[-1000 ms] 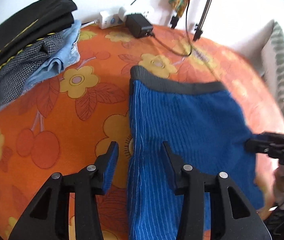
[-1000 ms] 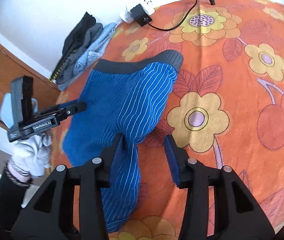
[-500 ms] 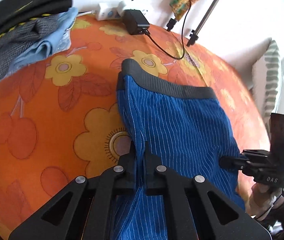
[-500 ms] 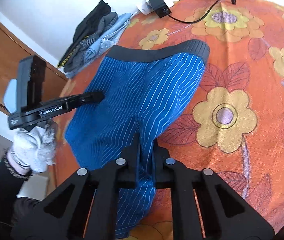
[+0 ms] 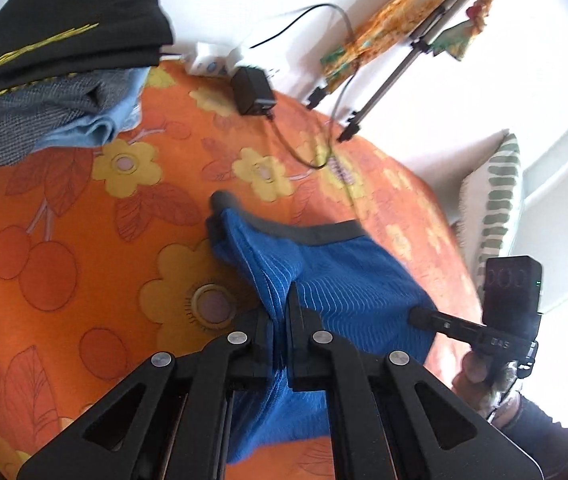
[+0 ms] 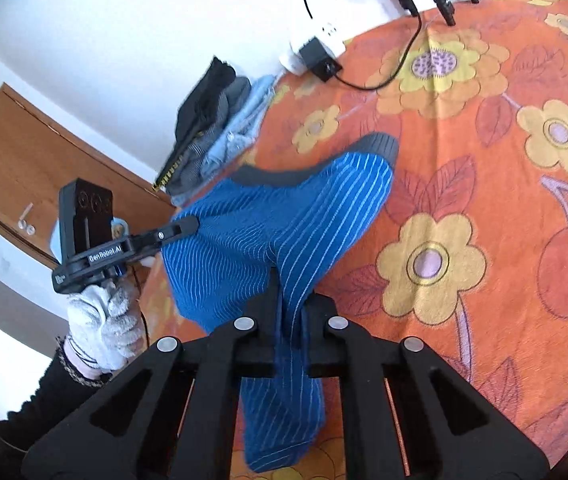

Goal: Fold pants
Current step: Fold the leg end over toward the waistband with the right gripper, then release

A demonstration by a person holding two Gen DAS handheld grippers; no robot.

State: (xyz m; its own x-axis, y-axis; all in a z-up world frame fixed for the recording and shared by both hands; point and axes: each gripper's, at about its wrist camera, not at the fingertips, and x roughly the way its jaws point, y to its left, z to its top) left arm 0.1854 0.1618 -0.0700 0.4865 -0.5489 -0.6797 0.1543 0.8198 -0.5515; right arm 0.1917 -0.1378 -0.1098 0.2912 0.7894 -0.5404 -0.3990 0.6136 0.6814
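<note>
The blue striped pants [image 5: 335, 280] with a grey waistband [image 5: 315, 234] lie on an orange flowered cloth [image 5: 84, 240]. My left gripper [image 5: 282, 308] is shut on the pants' left edge and lifts it off the cloth. My right gripper [image 6: 280, 280] is shut on the opposite edge of the pants [image 6: 268, 232], which rise in a ridge between the two grips. The waistband [image 6: 375, 146] points to the far side. Each gripper shows in the other's view: the right one [image 5: 423, 316], the left one [image 6: 180, 226].
A pile of dark, grey and light blue clothes [image 5: 52, 92] sits at the far left. A power strip with a black adapter [image 5: 250, 90] and cable lies by the wall. Tripod legs [image 5: 379, 92] stand at the far edge. A striped pillow [image 5: 495, 200] is at the right.
Both grippers were open a second ago, then shut on the pants' two side edges. The fabric has since been lifted and bunched, and the waistband has pulled nearer.
</note>
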